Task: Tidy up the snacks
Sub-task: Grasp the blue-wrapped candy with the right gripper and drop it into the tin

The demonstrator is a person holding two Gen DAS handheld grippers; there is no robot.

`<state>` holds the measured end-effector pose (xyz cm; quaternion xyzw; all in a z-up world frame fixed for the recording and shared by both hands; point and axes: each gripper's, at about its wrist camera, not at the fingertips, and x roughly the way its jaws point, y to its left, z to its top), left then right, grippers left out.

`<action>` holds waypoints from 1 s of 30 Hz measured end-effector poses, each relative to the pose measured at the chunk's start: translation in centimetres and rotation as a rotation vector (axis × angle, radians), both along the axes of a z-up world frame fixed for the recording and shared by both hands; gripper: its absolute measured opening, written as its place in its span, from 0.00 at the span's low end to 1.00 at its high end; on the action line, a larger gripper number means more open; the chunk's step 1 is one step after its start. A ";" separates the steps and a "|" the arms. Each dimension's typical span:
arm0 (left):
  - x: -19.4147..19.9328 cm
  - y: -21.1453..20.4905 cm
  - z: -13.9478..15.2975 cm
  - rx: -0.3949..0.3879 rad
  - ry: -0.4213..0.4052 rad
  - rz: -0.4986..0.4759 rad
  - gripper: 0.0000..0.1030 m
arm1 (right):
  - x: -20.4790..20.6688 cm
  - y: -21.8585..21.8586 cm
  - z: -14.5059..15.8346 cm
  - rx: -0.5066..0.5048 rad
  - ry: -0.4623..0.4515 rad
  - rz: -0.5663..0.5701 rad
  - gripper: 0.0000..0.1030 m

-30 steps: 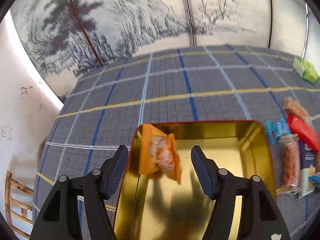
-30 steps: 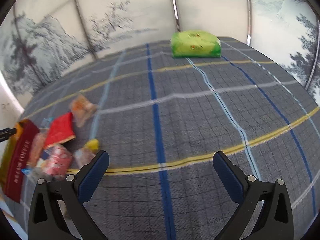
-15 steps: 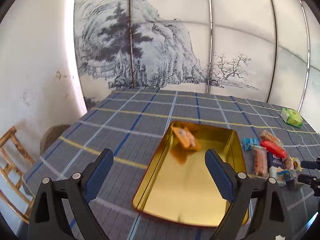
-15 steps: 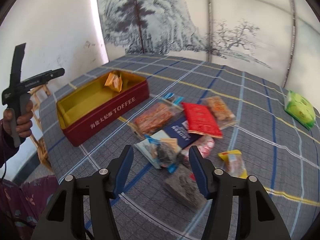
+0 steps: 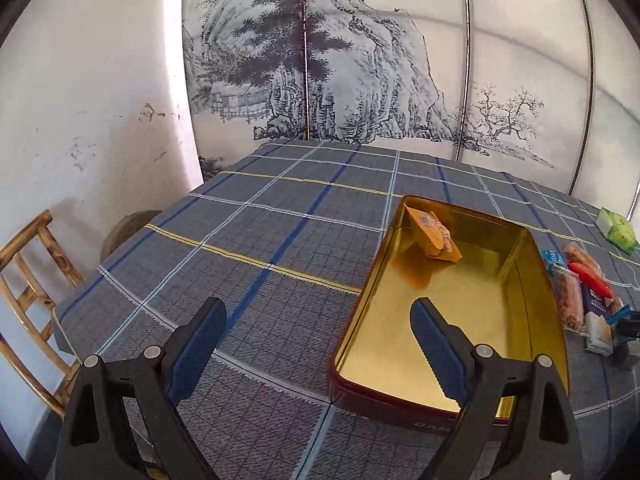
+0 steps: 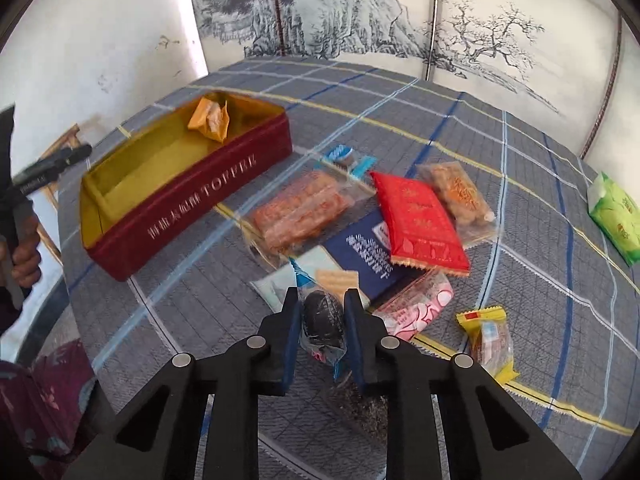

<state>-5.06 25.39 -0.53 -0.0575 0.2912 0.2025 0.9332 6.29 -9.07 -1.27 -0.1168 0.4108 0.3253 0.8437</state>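
A red toffee tin [image 6: 192,196] with a gold inside [image 5: 460,304] stands on the checked tablecloth, with one orange snack packet [image 5: 434,234] [image 6: 210,118] leaning in its far corner. My left gripper [image 5: 318,320] is open and empty, hanging over the cloth at the tin's near left rim. My right gripper [image 6: 322,312] is shut on a clear packet with a dark round biscuit [image 6: 322,318], just above the pile of loose snacks [image 6: 412,216] beside the tin.
The pile holds a red packet, a navy one [image 6: 366,254], orange crackers [image 6: 300,210], a pink one [image 6: 416,304] and a yellow one [image 6: 486,336]. A green packet [image 6: 616,216] lies at far right. A wooden chair [image 5: 28,280] stands off the table's left edge. A hand [image 6: 24,256] grips the left tool.
My left gripper let go of the orange packet in the tin, opened wide and pulled back to the left. My right gripper swung over to the pile and shut on the dark biscuit packet.
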 end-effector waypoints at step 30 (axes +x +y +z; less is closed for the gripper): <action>-2.8 3.0 -0.8 -0.121 -0.101 -0.055 0.89 | 12.5 21.6 -1.5 0.037 0.181 0.013 0.24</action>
